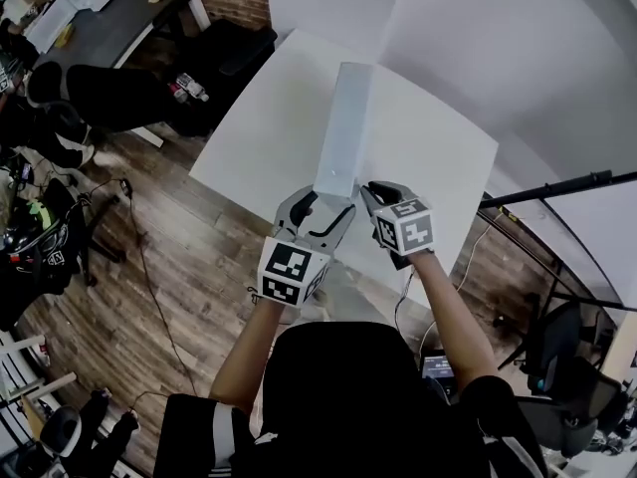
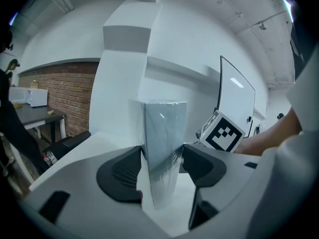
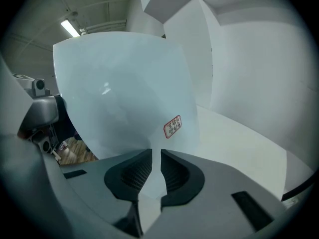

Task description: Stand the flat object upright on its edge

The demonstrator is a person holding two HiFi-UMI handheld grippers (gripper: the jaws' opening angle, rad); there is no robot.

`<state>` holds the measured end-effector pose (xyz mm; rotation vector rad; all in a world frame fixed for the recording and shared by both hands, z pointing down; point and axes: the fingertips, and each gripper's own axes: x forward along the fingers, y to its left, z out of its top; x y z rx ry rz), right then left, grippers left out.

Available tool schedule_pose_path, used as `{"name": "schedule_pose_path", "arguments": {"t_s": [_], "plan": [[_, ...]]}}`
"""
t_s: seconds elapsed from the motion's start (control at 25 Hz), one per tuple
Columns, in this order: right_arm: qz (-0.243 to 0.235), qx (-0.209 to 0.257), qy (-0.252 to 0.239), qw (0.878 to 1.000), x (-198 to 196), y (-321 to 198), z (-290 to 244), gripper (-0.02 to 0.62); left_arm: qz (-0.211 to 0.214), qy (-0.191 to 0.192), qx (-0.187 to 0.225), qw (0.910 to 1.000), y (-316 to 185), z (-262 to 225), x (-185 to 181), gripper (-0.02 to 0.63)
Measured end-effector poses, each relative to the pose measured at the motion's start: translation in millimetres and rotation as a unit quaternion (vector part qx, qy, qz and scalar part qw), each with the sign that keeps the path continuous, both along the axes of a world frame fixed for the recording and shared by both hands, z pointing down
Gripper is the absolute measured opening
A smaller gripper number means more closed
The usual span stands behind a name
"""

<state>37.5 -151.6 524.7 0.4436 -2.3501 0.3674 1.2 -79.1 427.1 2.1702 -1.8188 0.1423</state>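
Observation:
A long, thin, pale blue-grey flat object [image 1: 345, 127] rises upright over the white table [image 1: 438, 157], with its lower end between my two grippers. My left gripper [image 1: 324, 203] holds that lower end, and in the left gripper view the object [image 2: 164, 133] fills the wide gap with both pads against its sides. My right gripper [image 1: 372, 195] pinches the thin sheet [image 3: 124, 93] between nearly closed jaws [image 3: 155, 166]. The sheet carries a small red-bordered sticker [image 3: 172, 126]. I cannot tell whether its bottom edge touches the table.
White panels stand behind the table. A dark desk [image 1: 109, 28] and a black chair [image 1: 229, 53] sit at the upper left on a wooden floor [image 1: 169, 267] with cables. A black boom pole [image 1: 557, 185] reaches in from the right.

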Motion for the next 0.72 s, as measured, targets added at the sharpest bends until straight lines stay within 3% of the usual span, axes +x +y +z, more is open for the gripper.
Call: {"name": "schedule_pose_path", "arguments": {"t_s": [0.4,0.72], "plan": [[0.036,0.013,-0.006,0.999,11,-9,-11,0.080,0.070,-0.021,0.005,0.9973,-13,-5,22,0.273],[0.064,0.017,-0.008,0.998,10,-17,-16,0.072,0.103,-0.028,0.005,0.9943,-22,-6,21,0.268]]}}
